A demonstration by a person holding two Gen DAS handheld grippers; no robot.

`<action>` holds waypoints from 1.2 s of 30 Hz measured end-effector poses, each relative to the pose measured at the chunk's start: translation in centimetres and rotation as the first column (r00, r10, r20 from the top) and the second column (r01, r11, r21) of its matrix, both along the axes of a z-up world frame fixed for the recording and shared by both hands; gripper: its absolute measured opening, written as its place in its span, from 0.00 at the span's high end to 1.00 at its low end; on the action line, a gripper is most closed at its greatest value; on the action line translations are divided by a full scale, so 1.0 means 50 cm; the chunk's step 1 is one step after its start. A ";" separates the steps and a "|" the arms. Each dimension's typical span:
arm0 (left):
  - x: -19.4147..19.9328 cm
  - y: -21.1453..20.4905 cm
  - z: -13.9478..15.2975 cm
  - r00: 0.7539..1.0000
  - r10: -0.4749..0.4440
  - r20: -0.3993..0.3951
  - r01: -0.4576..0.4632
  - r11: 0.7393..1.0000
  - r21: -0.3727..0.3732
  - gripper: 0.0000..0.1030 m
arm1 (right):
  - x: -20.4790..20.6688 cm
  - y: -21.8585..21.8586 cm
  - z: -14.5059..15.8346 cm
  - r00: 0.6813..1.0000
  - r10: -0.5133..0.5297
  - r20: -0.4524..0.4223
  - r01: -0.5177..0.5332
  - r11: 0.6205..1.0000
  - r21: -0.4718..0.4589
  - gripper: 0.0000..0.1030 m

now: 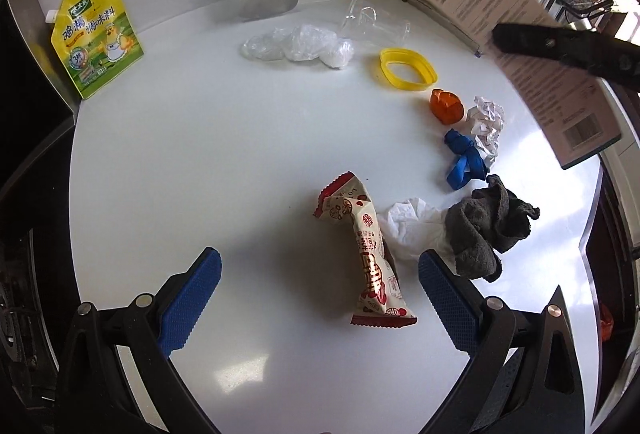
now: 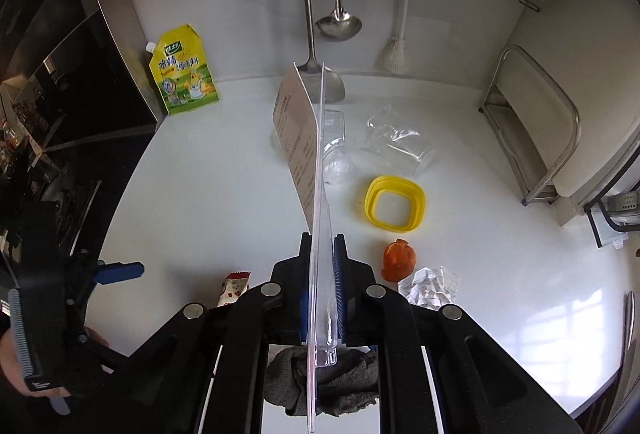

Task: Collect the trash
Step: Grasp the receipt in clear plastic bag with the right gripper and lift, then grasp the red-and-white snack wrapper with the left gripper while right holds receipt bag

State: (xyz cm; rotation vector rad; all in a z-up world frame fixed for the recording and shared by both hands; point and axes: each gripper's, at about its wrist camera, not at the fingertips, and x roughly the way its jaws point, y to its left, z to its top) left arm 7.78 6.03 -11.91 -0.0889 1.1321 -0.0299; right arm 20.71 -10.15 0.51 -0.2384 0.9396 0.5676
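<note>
Your left wrist camera looks steeply down, close over the white worktop (image 1: 240, 153). Your right wrist camera sits higher, facing the back wall. Both share the yellow pouch (image 1: 98, 37) (image 2: 185, 71), yellow ring (image 1: 408, 67) (image 2: 395, 202) and orange piece (image 1: 447, 106) (image 2: 399, 260).

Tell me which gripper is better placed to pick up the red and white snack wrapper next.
Left. The left gripper is open with the snack wrapper lying between its fingers. The right gripper is shut on a clear plastic package with a printed card.
</note>
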 end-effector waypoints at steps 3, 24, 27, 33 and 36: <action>0.014 -0.020 -0.029 1.000 -0.017 -0.023 0.017 1.000 0.017 0.06 | -0.026 -0.039 0.034 0.999 -0.033 0.020 0.032 0.999 0.038 0.90; -0.061 -0.019 0.021 0.996 -0.048 0.077 0.049 0.999 -0.018 0.72 | -0.302 -0.235 0.055 0.979 -0.203 -0.016 0.202 0.959 0.199 0.90; -0.092 -0.028 0.061 0.993 -0.056 0.108 0.058 0.998 -0.018 0.72 | -0.347 -0.252 0.043 0.978 -0.207 -0.036 0.210 0.954 0.213 0.90; -0.160 -0.081 0.109 0.982 -0.123 0.141 0.125 0.992 -0.006 0.72 | -0.443 -0.312 0.002 0.964 -0.244 -0.101 0.262 0.932 0.249 0.90; -0.191 -0.120 0.115 0.976 -0.167 0.140 0.170 0.985 -0.005 0.72 | -0.492 -0.349 -0.023 0.952 -0.275 -0.134 0.301 0.920 0.253 0.90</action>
